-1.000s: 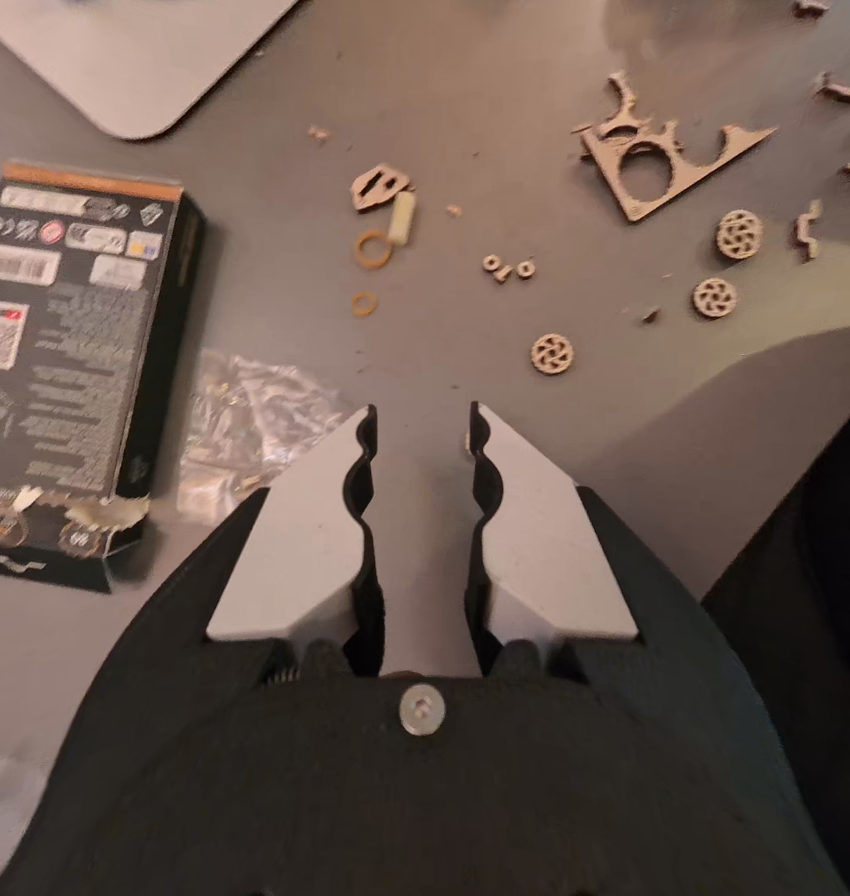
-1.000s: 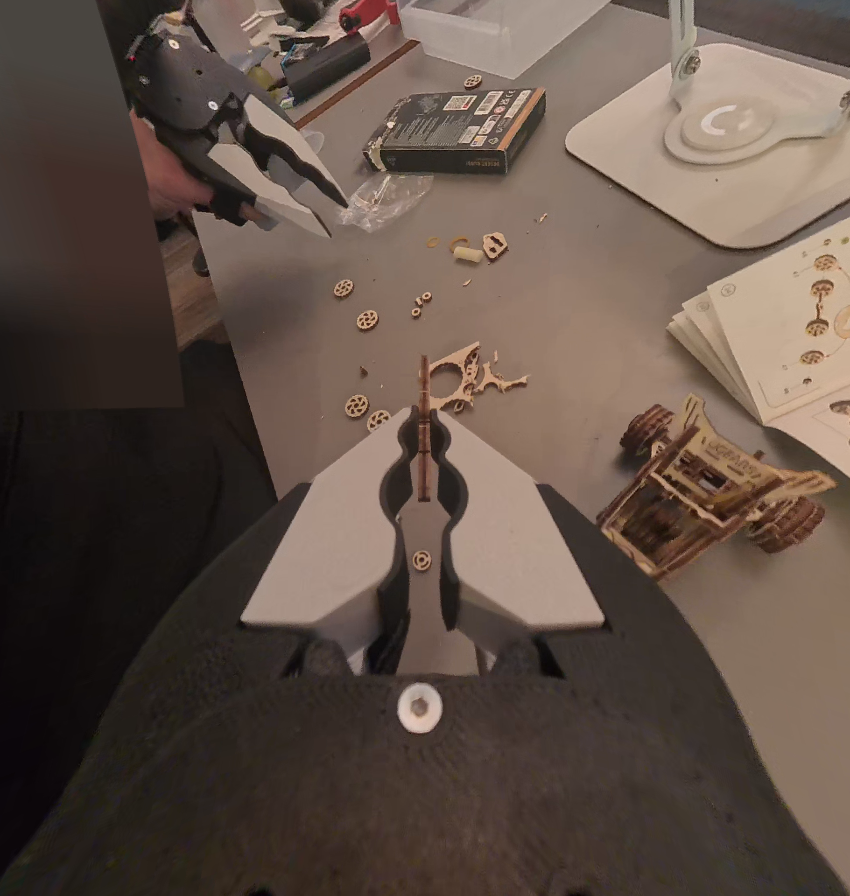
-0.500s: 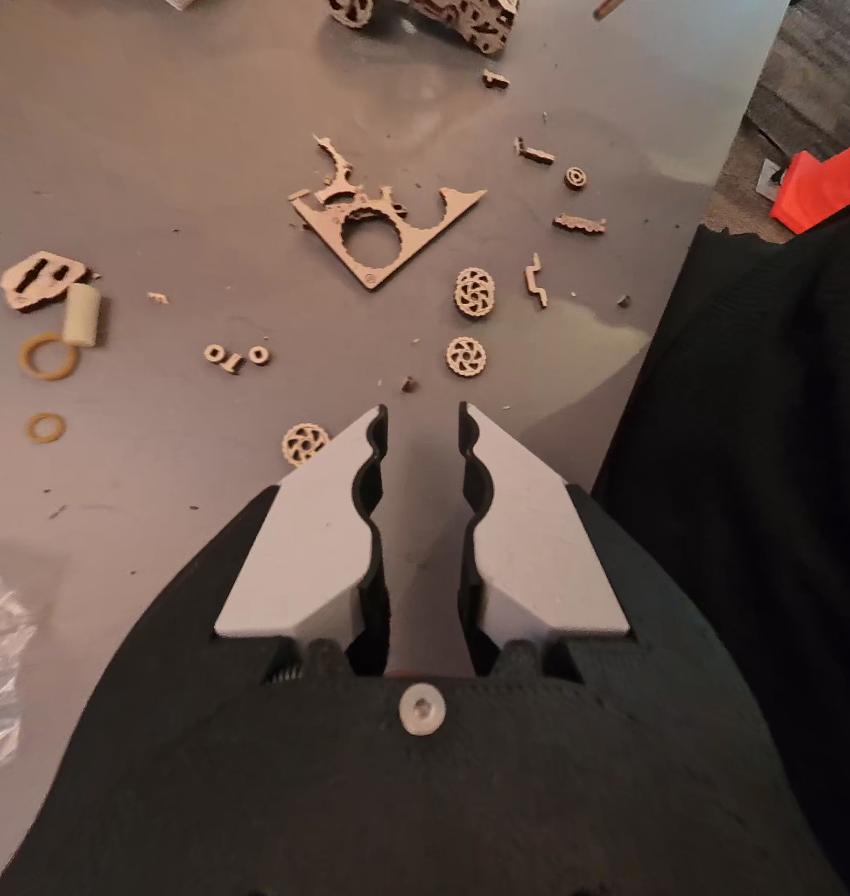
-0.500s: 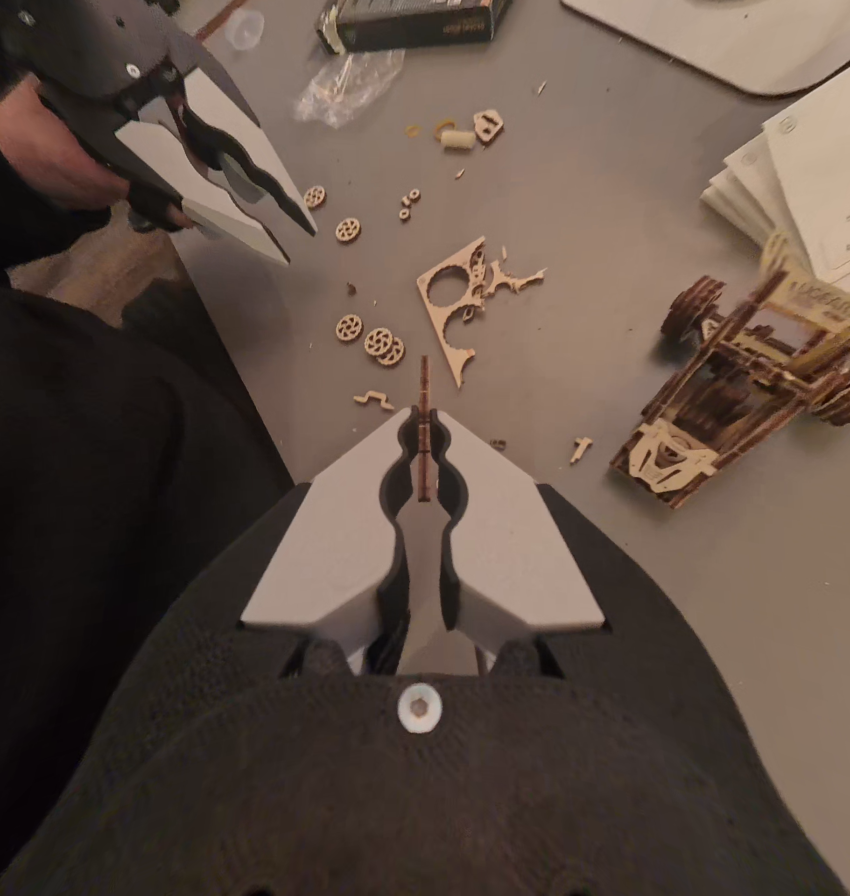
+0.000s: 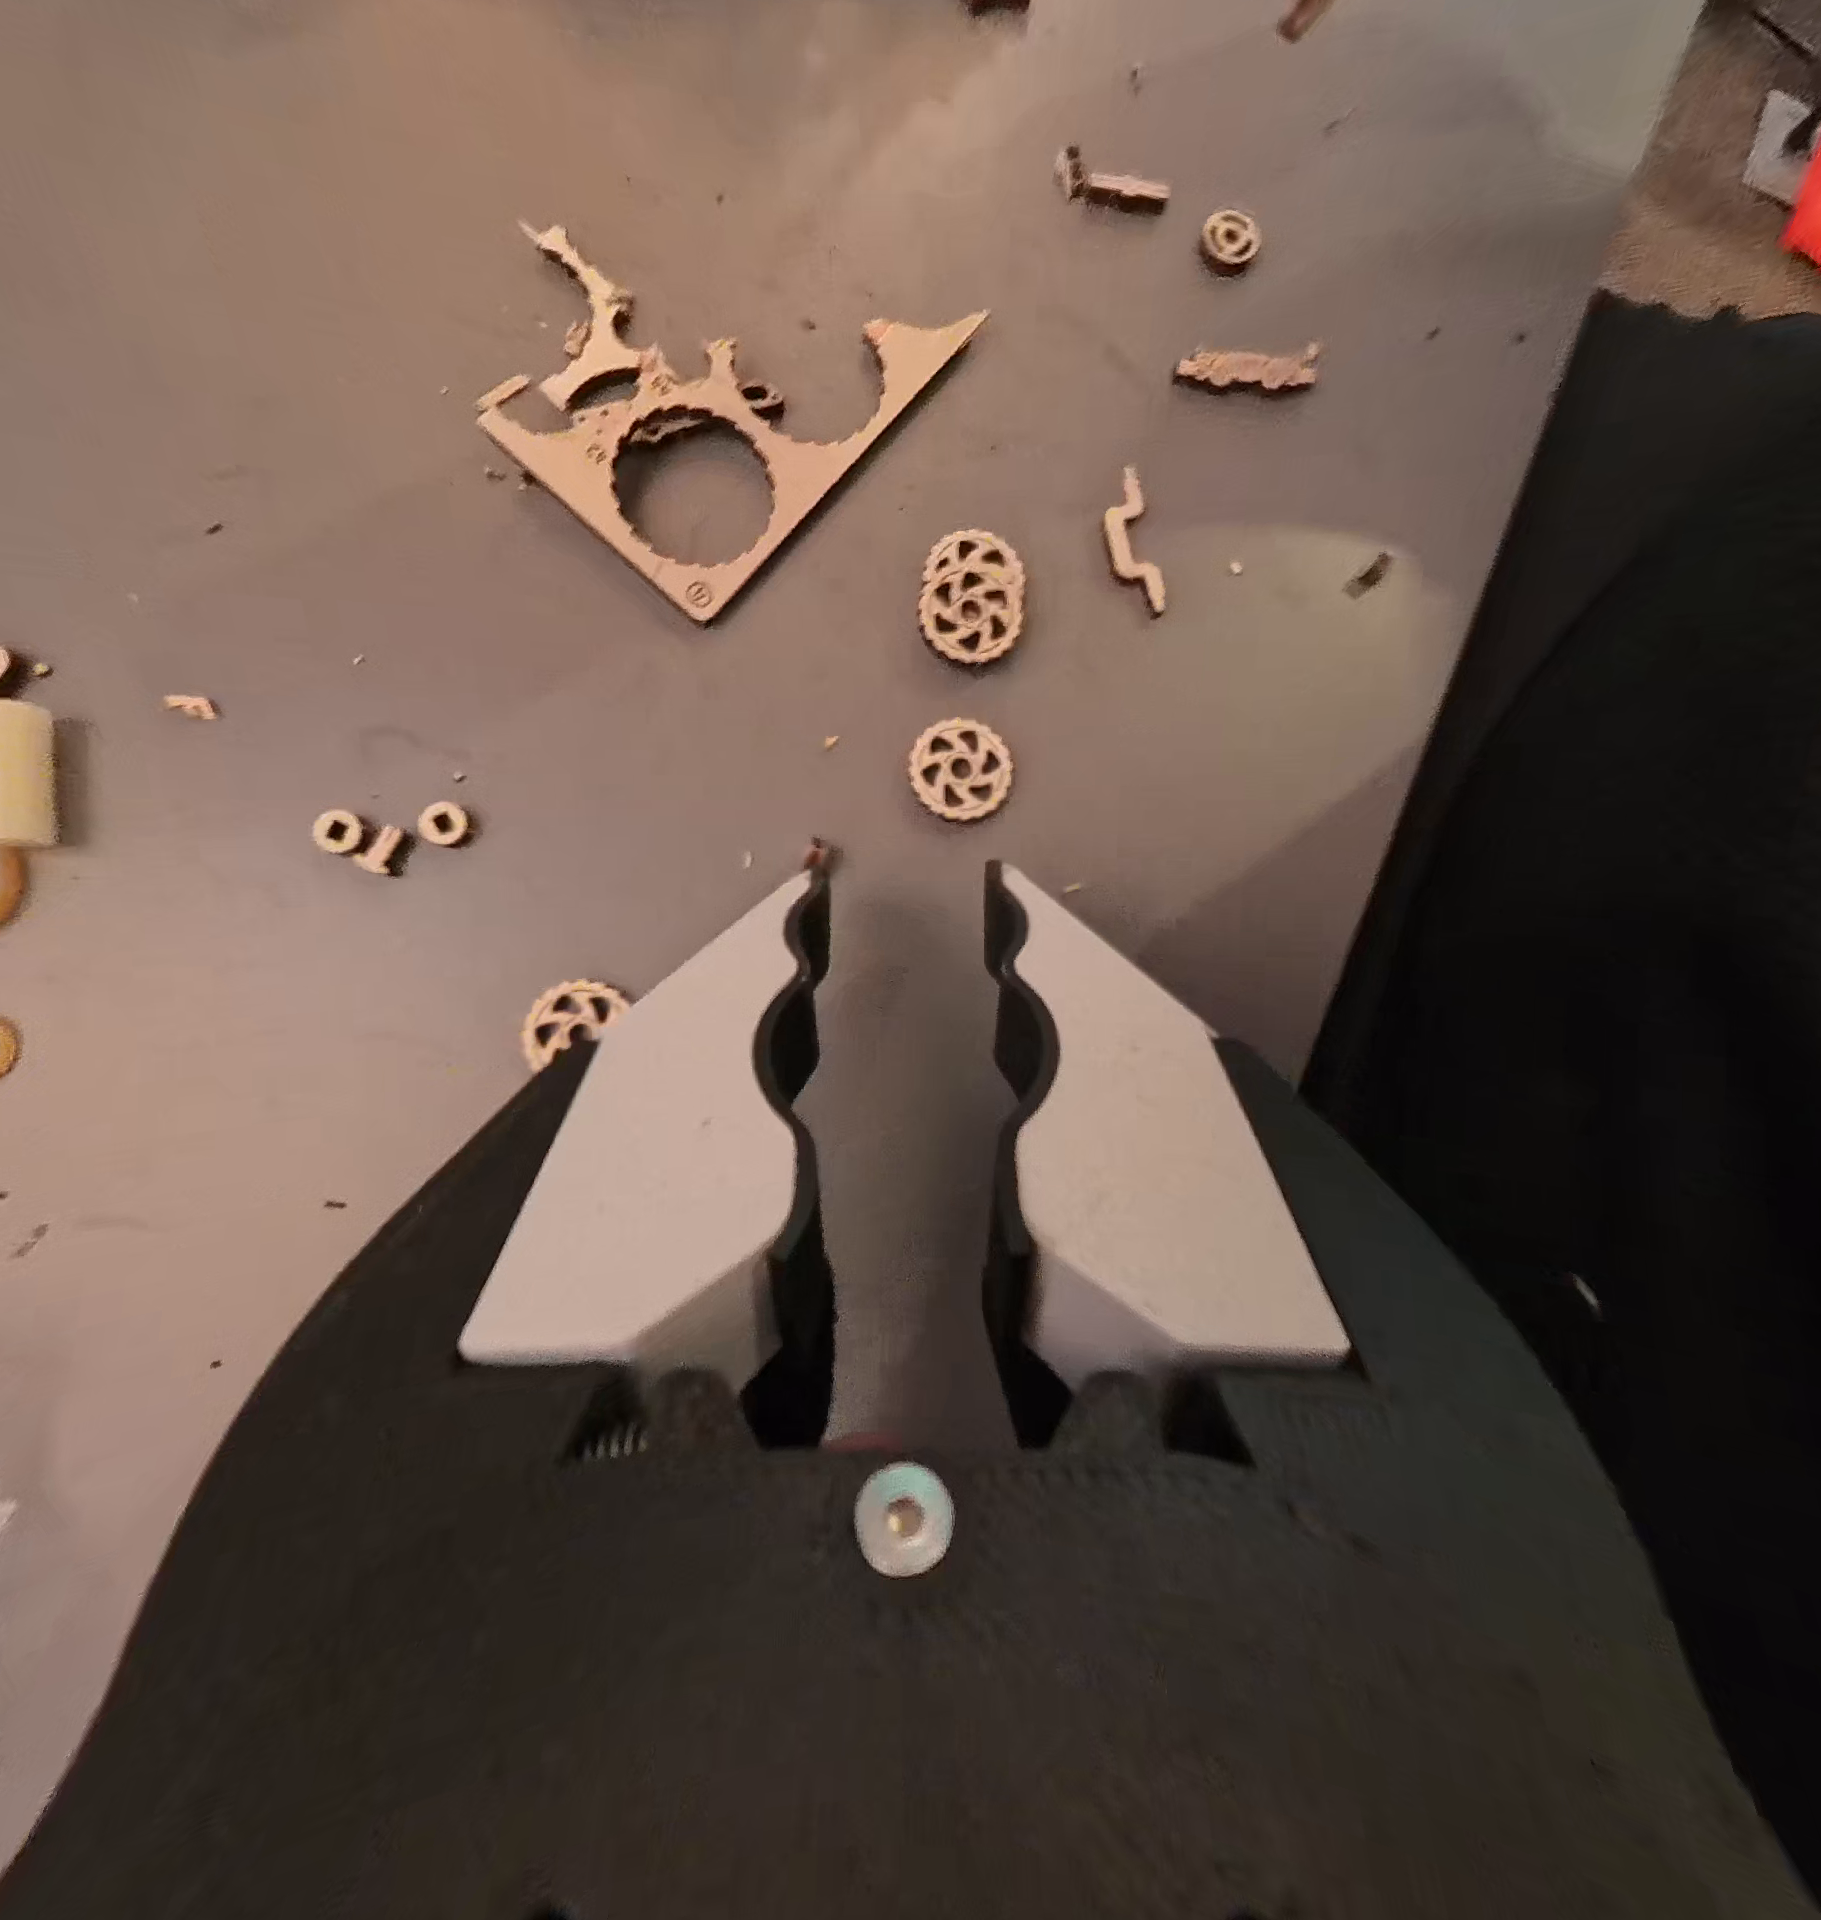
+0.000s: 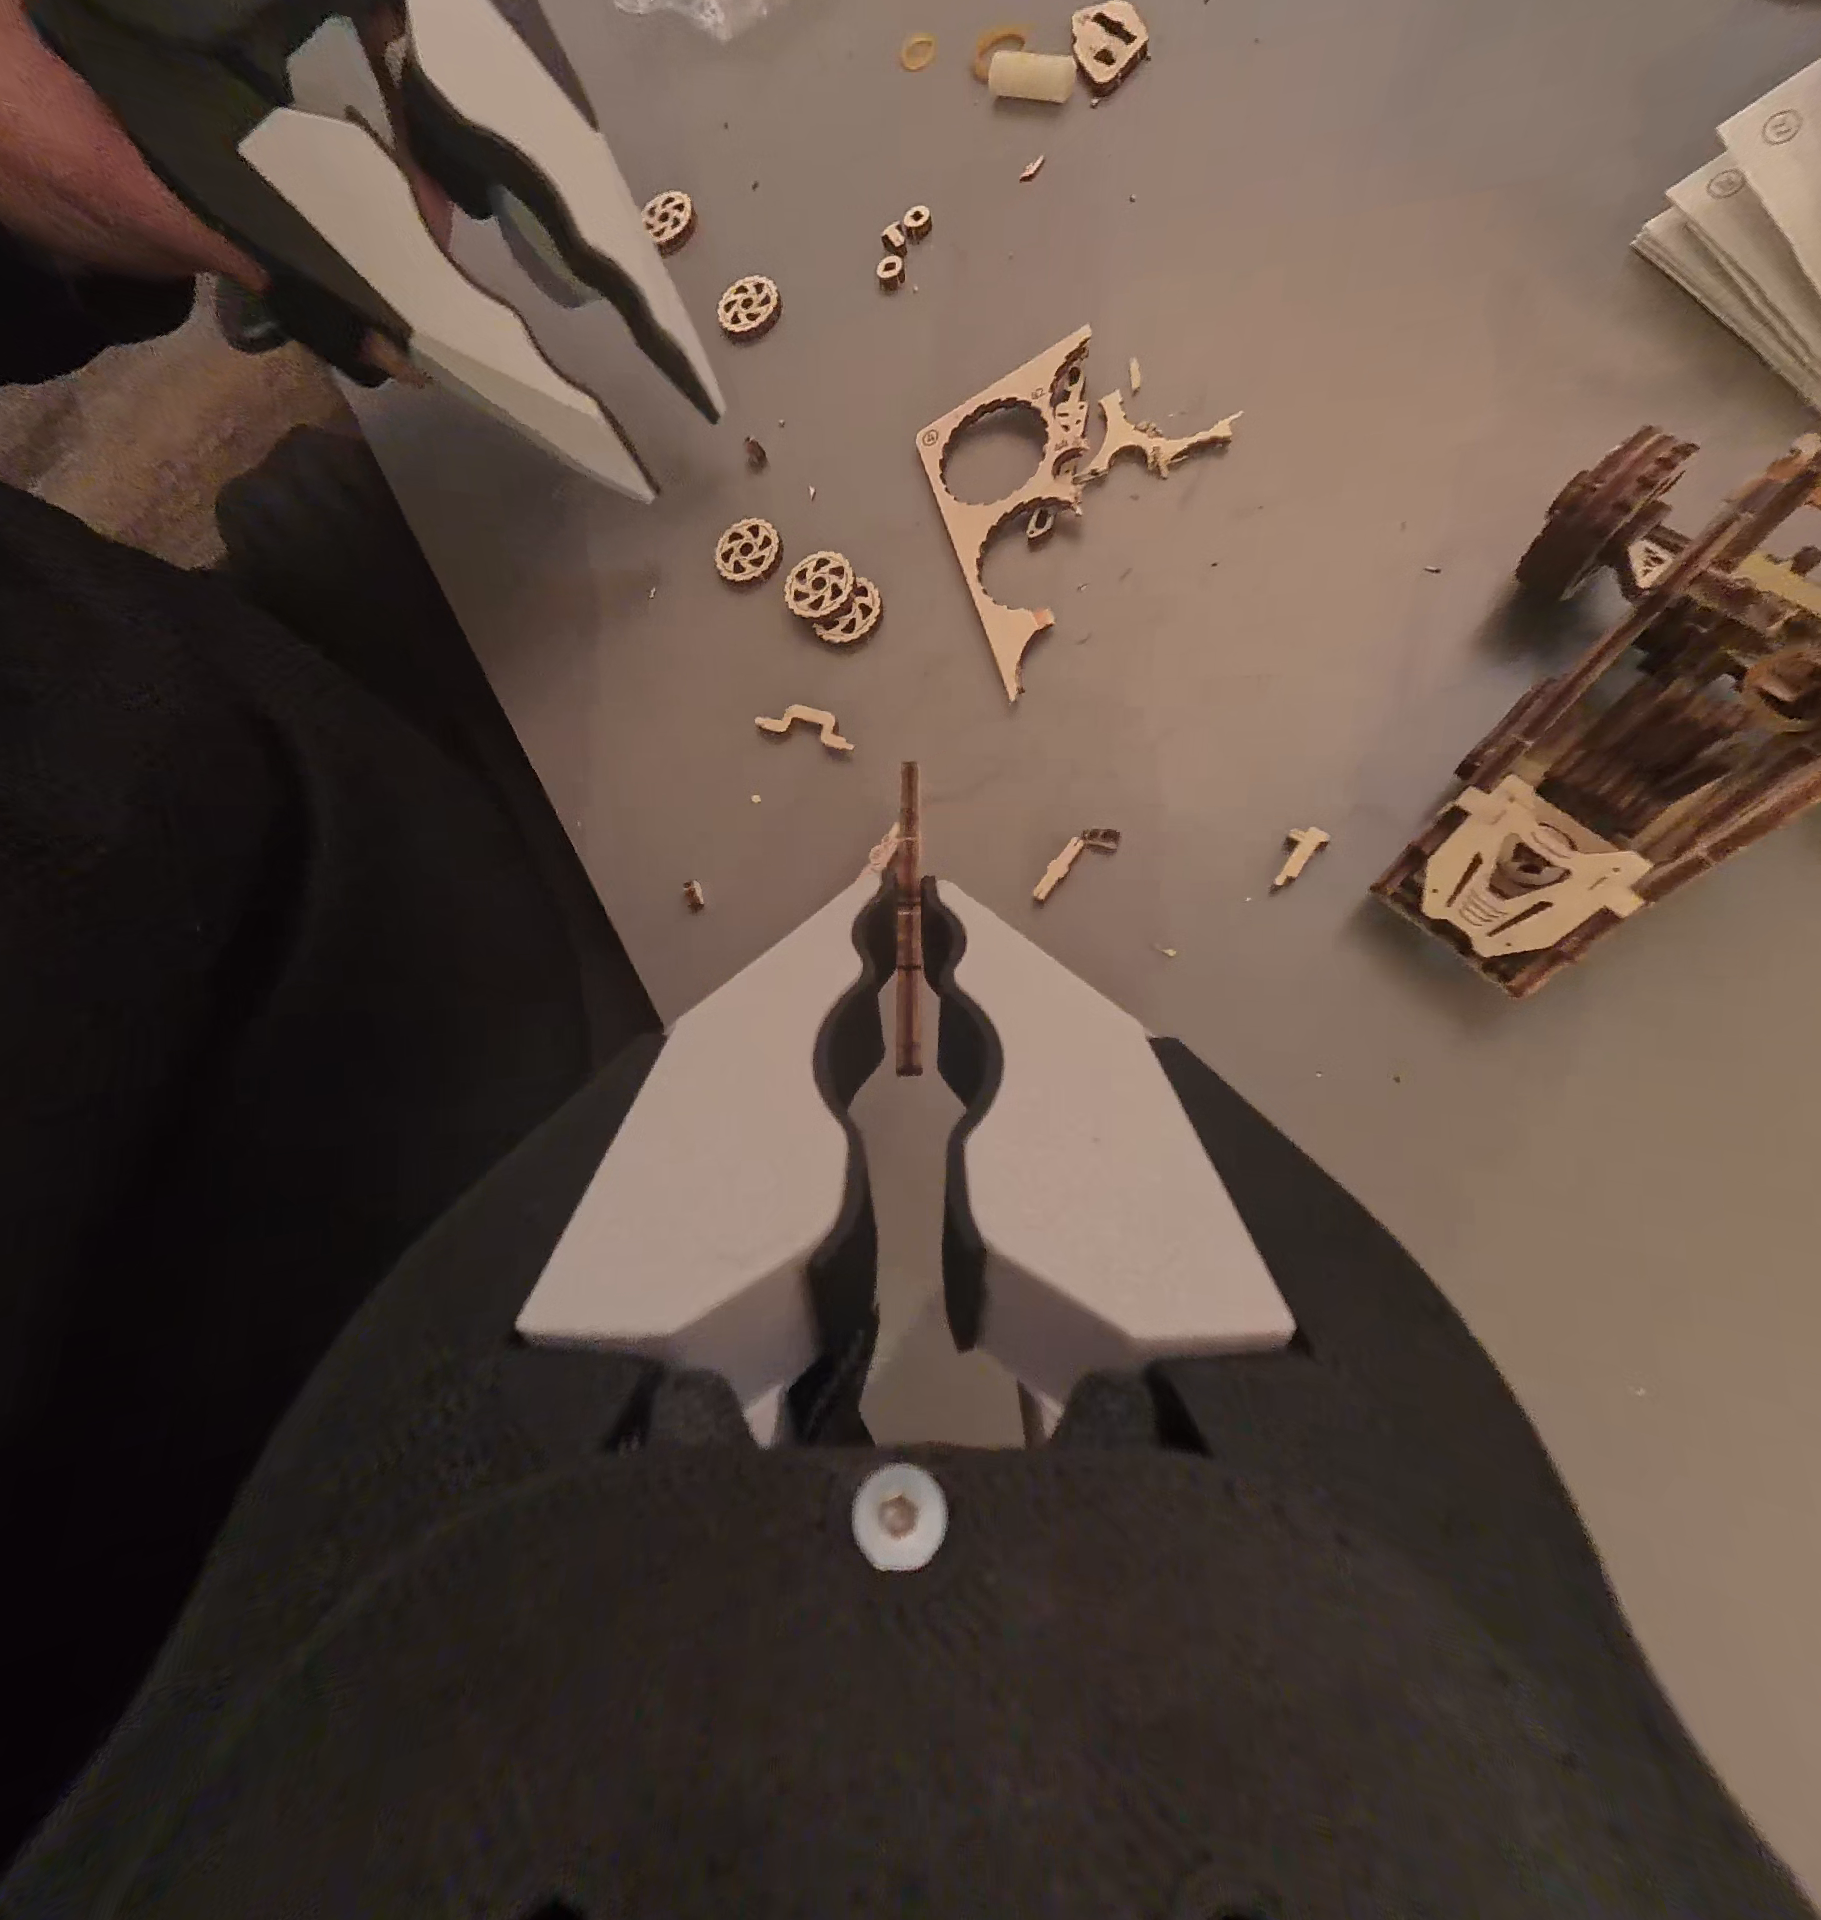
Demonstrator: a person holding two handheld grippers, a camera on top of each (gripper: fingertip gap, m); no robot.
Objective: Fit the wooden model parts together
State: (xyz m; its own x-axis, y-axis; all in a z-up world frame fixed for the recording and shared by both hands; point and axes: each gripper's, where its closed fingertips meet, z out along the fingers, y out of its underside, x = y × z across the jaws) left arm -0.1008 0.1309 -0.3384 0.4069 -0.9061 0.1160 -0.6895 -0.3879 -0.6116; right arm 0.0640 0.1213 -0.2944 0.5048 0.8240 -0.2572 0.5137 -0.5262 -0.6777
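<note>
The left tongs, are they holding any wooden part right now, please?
No, the left tongs are open, with only bare table showing between their jaws.

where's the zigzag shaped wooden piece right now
In the right wrist view the zigzag piece lies flat on the table, just ahead-left of the right gripper, below the overlapping gear pair.

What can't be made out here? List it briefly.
- Wooden strip in the right gripper: seen edge-on, its shape is unreadable.
- One small wheel, left wrist view: half hidden behind a finger.
- Wooden model, right wrist view: cut off by the frame edge.
</note>
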